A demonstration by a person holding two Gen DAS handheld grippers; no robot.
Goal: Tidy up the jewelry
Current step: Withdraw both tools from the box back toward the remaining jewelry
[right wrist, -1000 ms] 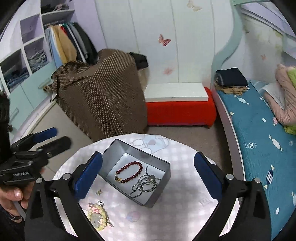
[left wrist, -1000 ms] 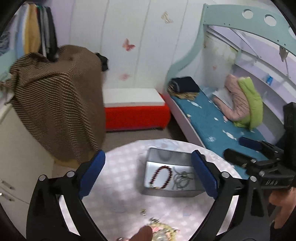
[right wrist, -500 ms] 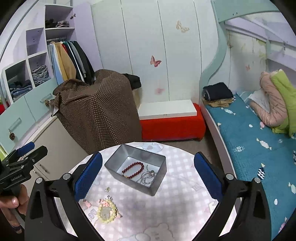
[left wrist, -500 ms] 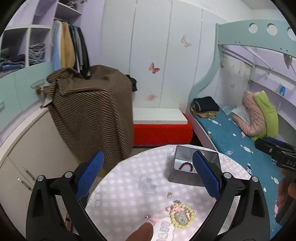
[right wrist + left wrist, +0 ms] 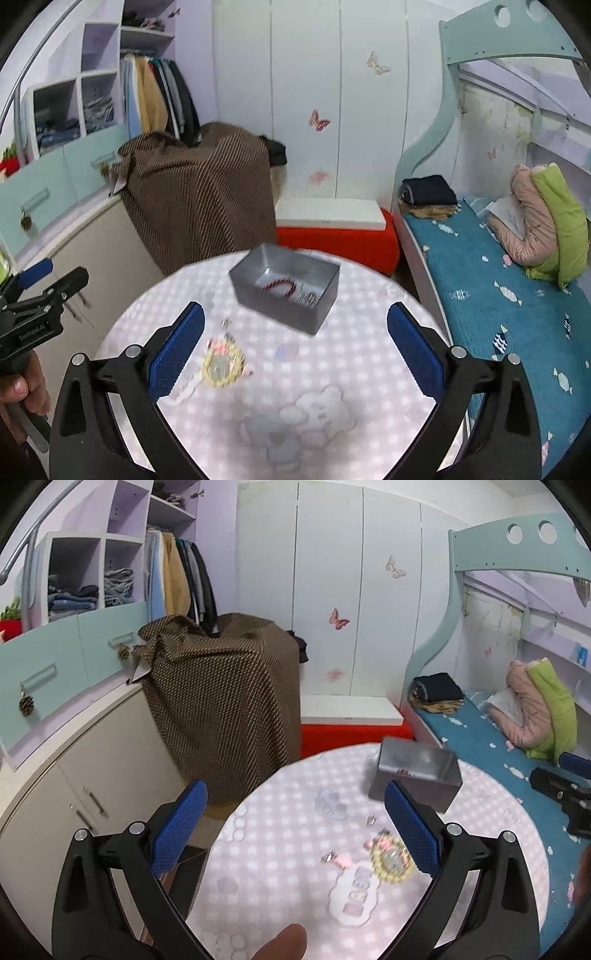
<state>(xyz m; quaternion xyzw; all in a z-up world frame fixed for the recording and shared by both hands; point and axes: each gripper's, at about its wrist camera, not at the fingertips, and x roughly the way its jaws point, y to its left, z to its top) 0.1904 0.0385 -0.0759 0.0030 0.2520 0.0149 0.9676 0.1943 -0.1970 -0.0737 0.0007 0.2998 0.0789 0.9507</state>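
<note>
Left gripper [image 5: 295, 823]: its blue-padded jaws stood spread wide with nothing between them, raised above the round table; in the right wrist view it appeared at the far left edge, gripped by a hand [image 5: 22, 384].
Round table [image 5: 332, 369]: covered in a pale lilac checked cloth with cartoon prints, in the middle of a bedroom.
Small loose pieces [image 5: 334, 857]: a tiny silvery item beside a pink one lay on the cloth, left of the bracelet; another small silvery piece [image 5: 372, 819] lay nearer the tin.
Yellow bead bracelet [image 5: 391, 860]: a ring of pale yellow beads lay flat on the cloth, on the near side of the tin and apart from it.
Grey metal tin [image 5: 286, 288]: open-topped and rectangular, it sat on the far part of the table.
Red bead bracelet [image 5: 279, 286]: inside the tin, on its floor.
Silver chain [image 5: 308, 297]: inside the tin, just right of the red beads; blurred.
Right gripper [image 5: 295, 345]: jaws likewise wide apart and holding nothing, held above the table's near side.
Bed [image 5: 491, 280]: right of the table, with a teal fish-print cover.
</note>
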